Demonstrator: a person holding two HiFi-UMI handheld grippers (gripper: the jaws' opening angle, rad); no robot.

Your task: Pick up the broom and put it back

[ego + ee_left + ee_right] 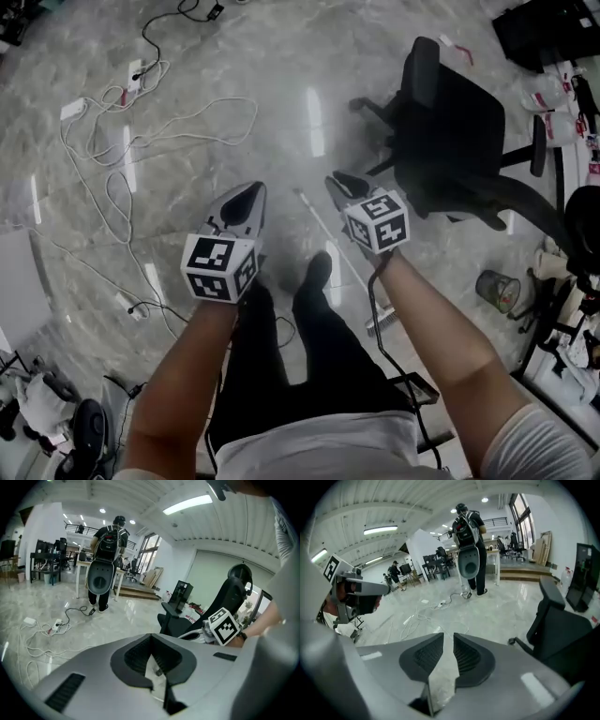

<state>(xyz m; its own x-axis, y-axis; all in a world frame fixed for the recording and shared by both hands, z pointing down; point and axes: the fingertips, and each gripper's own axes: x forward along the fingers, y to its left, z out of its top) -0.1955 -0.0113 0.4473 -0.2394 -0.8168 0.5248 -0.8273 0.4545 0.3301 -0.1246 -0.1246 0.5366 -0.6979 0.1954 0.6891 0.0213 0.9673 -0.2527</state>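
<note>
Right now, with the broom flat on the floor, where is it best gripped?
Probably the thin white stick of the broom, on the bare stretch beside the right claw, from above with jaws across it: it lies flat, so only its top is free.

This is a big open office. The floor [281, 84] is shiny grey stone, with white cables [122, 122] and a power strip [134, 75] lying on it. A black office chair [450, 131] on wheels stands near a small bin [497, 291]. Far back are rows of desks [44, 562], long ceiling lights [187, 504] and tall windows [520, 513].
</note>
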